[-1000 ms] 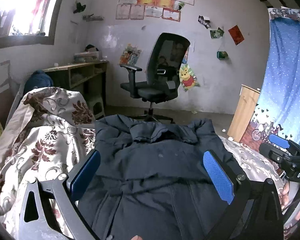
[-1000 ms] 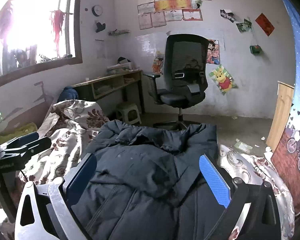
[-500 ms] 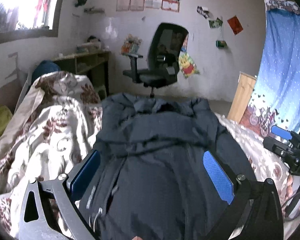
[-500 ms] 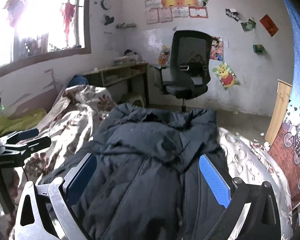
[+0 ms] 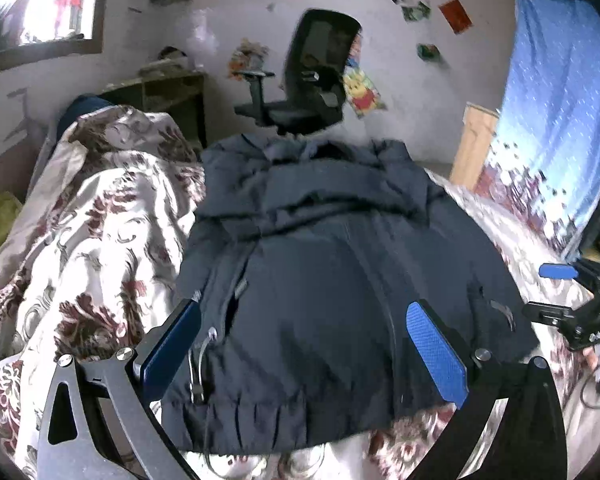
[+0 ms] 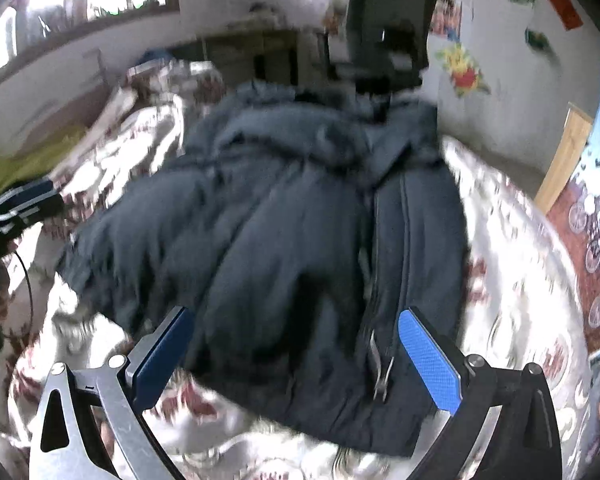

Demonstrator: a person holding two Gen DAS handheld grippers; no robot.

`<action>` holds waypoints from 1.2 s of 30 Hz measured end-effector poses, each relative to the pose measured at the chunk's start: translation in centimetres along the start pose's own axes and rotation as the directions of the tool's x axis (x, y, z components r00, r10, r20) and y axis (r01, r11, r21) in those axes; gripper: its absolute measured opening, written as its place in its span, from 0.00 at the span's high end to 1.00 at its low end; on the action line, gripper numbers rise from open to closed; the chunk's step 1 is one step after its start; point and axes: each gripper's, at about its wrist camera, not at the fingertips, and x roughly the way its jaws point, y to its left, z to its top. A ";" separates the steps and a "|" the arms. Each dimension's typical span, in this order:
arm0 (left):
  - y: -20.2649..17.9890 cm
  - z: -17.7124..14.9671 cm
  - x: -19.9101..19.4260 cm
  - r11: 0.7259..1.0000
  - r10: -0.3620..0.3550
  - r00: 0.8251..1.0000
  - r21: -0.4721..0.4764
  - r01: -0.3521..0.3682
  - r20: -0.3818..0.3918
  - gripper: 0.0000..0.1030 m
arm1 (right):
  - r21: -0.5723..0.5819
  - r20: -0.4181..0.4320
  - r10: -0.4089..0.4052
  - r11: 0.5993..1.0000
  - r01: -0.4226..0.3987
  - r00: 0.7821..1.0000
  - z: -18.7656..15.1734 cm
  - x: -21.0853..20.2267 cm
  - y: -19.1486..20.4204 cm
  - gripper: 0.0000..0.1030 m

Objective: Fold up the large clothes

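Note:
A large dark navy padded jacket [image 5: 320, 272] lies spread on a bed, front side up, collar toward the far end and hem nearest me. My left gripper [image 5: 302, 344] hangs open above its lower half, blue pads wide apart, nothing between them. My right gripper [image 6: 296, 354] is open too, over the hem near the zipper [image 6: 380, 368]; that view is blurred by motion. Each gripper shows in the other's view: the right gripper [image 5: 556, 292] at the right edge, the left gripper [image 6: 20, 204] at the left edge.
The bed carries a white quilt with maroon flowers [image 5: 100, 240]. Beyond the foot of the bed stand a black office chair [image 5: 312, 84] and a wooden desk [image 5: 164, 96]. A blue curtain [image 5: 560, 100] hangs at the right, next to a wooden cabinet [image 5: 476, 144].
Both grippers have tilted down and pulled back toward the hem, so the jacket's lower half and bottom edge now show. Both stay open.

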 end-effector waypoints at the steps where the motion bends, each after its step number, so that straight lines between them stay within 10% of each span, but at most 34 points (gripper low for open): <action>1: 0.0 -0.4 0.2 1.000 -0.007 1.000 0.008 0.007 -0.018 0.02 | -0.002 -0.023 0.002 1.000 -0.002 1.000 -0.5 0.5 0.1 0.00; 19: -0.5 -8.7 2.5 0.975 0.100 0.955 0.219 -0.038 -0.279 0.02 | -0.135 -0.299 -0.084 0.990 0.045 0.950 -5.6 5.9 1.9 0.00; 29: -0.8 -10.7 5.7 0.950 0.220 0.925 0.284 -0.130 -0.311 0.02 | -0.159 -0.409 -0.129 0.985 0.069 0.903 -7.0 8.7 1.3 0.00; 36: -0.7 -11.2 5.9 0.940 0.253 0.922 0.299 -0.163 -0.292 0.02 | -0.308 -0.383 -0.306 0.932 0.192 0.871 -8.2 11.3 2.6 0.00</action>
